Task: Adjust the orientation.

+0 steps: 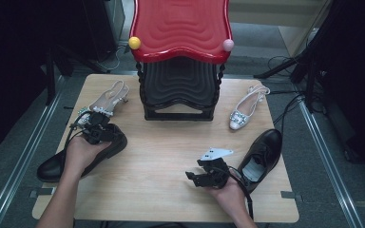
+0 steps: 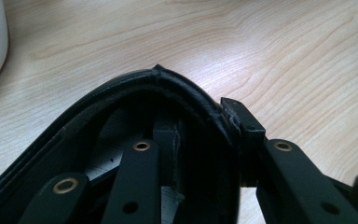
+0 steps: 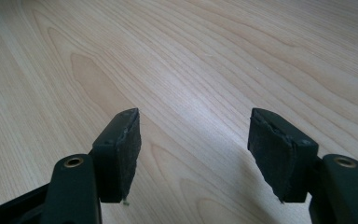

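Black dress shoe point(image 1: 83, 154), lower left of the high view, on the table point(image 1: 171, 142): left gripper point(image 1: 97, 133) clamps its heel collar, one jaw inside, one outside. Not yet lifted. Right gripper point(image 1: 200, 176) idle, jaws apart, nothing between. Second black shoe point(image 1: 261, 159) untouched, lower right; rack point(image 1: 180, 57) unloaded.

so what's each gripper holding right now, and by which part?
Left gripper straddles the heel collar of the black shoe, one jaw inside, one outside; a firm pinch can't be told. Right gripper is open, holding nothing.
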The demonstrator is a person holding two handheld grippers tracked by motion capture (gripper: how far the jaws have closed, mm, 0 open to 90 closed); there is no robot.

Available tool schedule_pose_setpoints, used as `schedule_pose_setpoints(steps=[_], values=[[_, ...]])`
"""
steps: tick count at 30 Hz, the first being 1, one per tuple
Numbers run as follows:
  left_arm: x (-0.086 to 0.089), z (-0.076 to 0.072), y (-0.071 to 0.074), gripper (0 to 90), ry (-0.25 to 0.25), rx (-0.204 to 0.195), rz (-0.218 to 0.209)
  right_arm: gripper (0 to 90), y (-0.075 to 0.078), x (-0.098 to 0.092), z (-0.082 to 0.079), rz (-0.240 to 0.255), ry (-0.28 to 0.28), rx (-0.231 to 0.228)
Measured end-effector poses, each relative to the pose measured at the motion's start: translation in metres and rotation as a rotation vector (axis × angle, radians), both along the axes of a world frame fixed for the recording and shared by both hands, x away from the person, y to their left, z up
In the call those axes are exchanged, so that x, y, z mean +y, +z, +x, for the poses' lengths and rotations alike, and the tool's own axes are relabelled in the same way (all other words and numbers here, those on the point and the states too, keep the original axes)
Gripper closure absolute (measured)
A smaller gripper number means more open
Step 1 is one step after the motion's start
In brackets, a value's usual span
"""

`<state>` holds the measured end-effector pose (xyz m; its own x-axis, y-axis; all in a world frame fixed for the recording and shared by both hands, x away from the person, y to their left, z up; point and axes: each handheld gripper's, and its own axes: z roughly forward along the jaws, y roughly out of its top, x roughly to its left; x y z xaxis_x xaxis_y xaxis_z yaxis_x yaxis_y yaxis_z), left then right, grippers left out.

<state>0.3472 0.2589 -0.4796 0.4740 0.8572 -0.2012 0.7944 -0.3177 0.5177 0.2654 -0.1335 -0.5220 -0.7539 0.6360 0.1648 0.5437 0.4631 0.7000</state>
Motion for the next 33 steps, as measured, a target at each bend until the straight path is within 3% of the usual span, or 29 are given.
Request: schedule_pose_setpoints(steps=[5,12,18,21,25,29,33], values=[[-0.004,-0.002,-0.001,71.8,0.006,-0.024,0.035,35.3,0.001,-0.001,0.0,0.001,-0.004,0.0],[-0.005,-0.005,0.002,75.5,0.011,-0.033,0.052,35.5,0.002,-0.001,0.002,0.006,0.001,0.001],[-0.009,-0.014,0.008,79.0,-0.011,-0.023,0.076,35.9,0.004,0.0,0.005,0.016,0.008,-0.004],[-0.015,-0.024,0.017,80.3,-0.017,-0.036,0.114,36.0,0.005,0.001,0.006,0.021,0.013,-0.01],[-0.015,-0.033,0.026,83.0,-0.036,-0.054,0.083,36.2,0.006,0.003,0.008,0.026,0.022,-0.011],[-0.02,-0.039,0.032,83.6,-0.035,-0.064,0.111,36.2,0.007,0.006,0.012,0.03,0.031,-0.011],[-0.03,-0.047,0.042,83.4,-0.06,-0.076,0.081,36.6,0.008,0.009,0.014,0.038,0.034,-0.018]])
